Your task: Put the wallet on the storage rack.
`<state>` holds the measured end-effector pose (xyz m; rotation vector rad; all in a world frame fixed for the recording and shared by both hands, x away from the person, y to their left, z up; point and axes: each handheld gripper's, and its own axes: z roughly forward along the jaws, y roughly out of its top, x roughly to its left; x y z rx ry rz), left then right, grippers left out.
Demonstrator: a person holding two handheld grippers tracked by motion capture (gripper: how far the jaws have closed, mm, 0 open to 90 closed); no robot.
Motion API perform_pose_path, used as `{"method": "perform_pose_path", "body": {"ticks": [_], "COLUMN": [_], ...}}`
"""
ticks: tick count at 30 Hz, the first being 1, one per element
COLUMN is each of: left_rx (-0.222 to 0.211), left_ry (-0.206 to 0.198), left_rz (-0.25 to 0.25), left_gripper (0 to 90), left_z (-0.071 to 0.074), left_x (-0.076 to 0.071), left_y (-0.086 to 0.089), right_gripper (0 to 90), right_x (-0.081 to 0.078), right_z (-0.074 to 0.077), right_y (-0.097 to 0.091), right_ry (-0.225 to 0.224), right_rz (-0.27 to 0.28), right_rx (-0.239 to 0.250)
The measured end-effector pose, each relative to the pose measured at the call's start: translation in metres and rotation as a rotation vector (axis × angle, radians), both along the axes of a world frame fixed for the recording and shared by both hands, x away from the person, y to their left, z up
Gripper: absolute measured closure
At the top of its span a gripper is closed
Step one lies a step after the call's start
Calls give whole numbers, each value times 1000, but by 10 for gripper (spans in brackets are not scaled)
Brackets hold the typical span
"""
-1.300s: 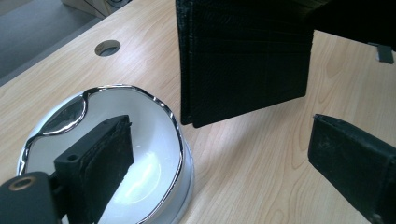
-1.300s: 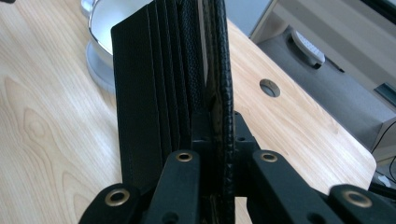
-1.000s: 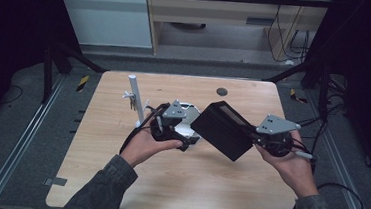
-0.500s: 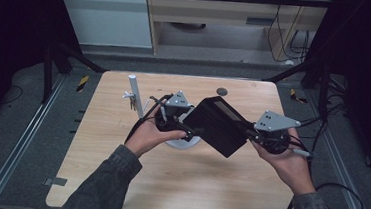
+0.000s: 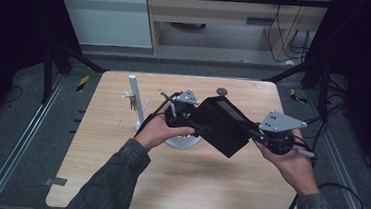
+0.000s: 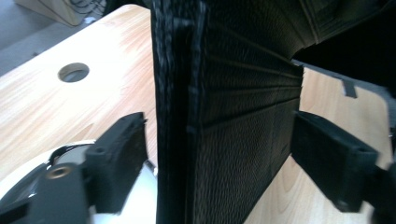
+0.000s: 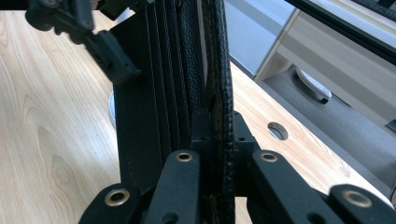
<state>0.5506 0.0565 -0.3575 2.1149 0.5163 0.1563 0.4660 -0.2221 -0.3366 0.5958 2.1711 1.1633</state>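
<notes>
L gripper (image 5: 188, 119) raised at table centre, jaws just been closing, gap left at pads. R gripper (image 5: 264, 136) opposite, clamped tight, forearms angled inward.

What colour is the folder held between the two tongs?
The folder is black with a grained texture; the left gripper view shows it best.

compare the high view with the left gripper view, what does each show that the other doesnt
High view alone: both forearms, the right gripper shut on one end of the black folder, the white stand and the floor around the table.

Left gripper view alone: the folder's ribbed pockets close up, standing between the jaws of the left gripper. The jaws have just been closing, with a gap left beside each pad.

Both: the folder, the left gripper, the wooden table and its round hole.
</notes>
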Motion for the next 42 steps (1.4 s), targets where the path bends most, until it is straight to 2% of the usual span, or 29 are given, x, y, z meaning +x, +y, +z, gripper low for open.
{"method": "perform_pose_path", "body": {"ticks": [1,2,3,4,7,10,13,15,17,23,25,26,28,29,30,32,34,35,36,39,41,42], "left_rx": [-2,4,20,31,56,25,91,105,123,178,184,193,206,205,200,192,193,200,201,227,233,235], "left_ry": [14,27,27,26,47,61,36,25,8,-36,-45,-47,-60,-54,-53,-51,-58,-60,-61,-64,-66,-67], "left_rz": [-2,-17,-25,-32,-54,-52,-54,-37,-21,38,46,50,63,66,68,73,88,93,102,113,123,126], "left_gripper": [249,334,390,516,660,786,795,797,799,800,800,800,800,800,800,799,799,799,799,799,798,798], "left_z": [0,0,1,1,5,13,22,26,32,57,64,67,72,75,78,82,88,91,94,101,107,109], "left_x": [1,2,3,4,3,-2,-7,-10,-12,-12,-11,-11,-12,-11,-11,-10,-10,-9,-9,-10,-10,-10], "left_y": [-1,-1,-2,-2,0,4,4,3,2,6,10,12,17,21,25,30,35,38,41,49,56,57], "right_gripper": [852,851,851,851,848,840,835,812,753,402,296,243,167,144,122,99,96,92,91,82,78,75], "right_x": [0,0,1,1,3,3,3,3,2,-2,-6,-7,-8,-8,-9,-8,-7,-7,-5,0,1,2], "right_z": [-1,-2,-3,-5,-12,-21,-29,-33,-35,-47,-58,-63,-76,-83,-91,-104,-117,-126,-133,-142,-145,-149], "right_y": [0,0,1,1,1,1,2,4,6,12,12,12,11,11,10,10,9,8,7,5,1,-1], "right_ry": [-1,3,3,8,13,7,3,7,7,58,58,73,114,125,138,168,177,198,206,226,258,266], "right_rz": [2,4,6,7,10,4,1,5,5,0,-24,-35,-71,-95,-134,-190,-241,-282,-305,-370,-412,-429], "right_rx": [-2,-4,-10,-13,-23,-40,-31,-27,-28,-27,-17,-10,6,11,17,43,60,95,104,41,71,71]}}
